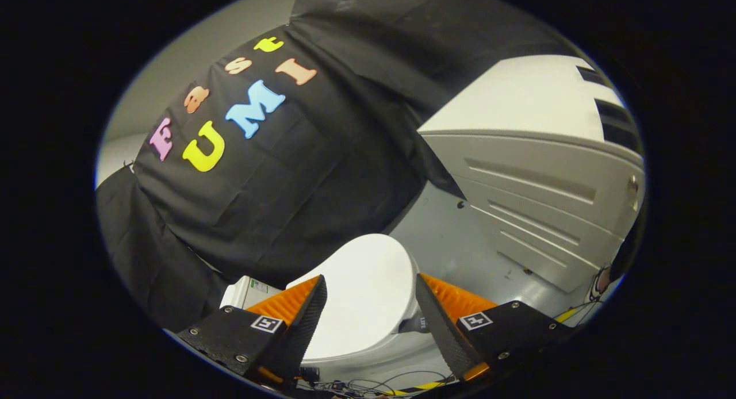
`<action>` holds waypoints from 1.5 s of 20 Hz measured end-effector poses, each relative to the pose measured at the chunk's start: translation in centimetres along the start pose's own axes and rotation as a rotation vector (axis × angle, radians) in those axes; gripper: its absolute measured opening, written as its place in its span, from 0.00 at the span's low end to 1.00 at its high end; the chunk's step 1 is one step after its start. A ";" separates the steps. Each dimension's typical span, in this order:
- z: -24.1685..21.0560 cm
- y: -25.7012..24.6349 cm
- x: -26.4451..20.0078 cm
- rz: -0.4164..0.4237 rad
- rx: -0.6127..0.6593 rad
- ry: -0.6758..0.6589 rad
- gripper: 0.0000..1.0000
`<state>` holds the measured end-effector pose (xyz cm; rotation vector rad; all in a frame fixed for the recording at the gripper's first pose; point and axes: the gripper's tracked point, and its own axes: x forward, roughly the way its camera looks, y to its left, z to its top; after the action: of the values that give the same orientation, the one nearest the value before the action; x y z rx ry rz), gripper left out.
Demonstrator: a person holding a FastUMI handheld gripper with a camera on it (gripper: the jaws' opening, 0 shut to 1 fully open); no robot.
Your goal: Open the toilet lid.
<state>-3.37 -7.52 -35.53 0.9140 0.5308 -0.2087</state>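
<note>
Fingers [443, 324] of gripper [371, 318] spread apart, gripping nothing; toilet lid [368, 284] shut, seen between & just beyond them; best approach: hook near rim edge, lift slow toward far wall.

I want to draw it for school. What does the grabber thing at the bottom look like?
The gripper has two long flat fingers that narrow toward their tips, with a ribbed, textured surface. Each finger sits on a dark block held by small round screws. Each block carries a little square black-and-white marker. The fingers stand apart, open, with the white toilet lid seen between them.
</note>
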 end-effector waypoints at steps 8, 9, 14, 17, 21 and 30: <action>-4.7 -5.5 2.4 -0.082 0.211 0.088 0.94; -5.0 -6.0 2.6 -0.089 0.233 0.095 0.95; -8.0 -7.7 3.8 -0.121 0.288 0.168 0.94; -8.9 -8.5 4.1 -0.120 0.343 0.175 0.94; -9.4 -8.5 6.0 -0.094 0.362 0.167 0.92; -10.8 -7.3 7.1 -0.022 0.378 0.195 0.42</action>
<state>-3.92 -2.95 -49.60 1.3054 0.6956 -0.2466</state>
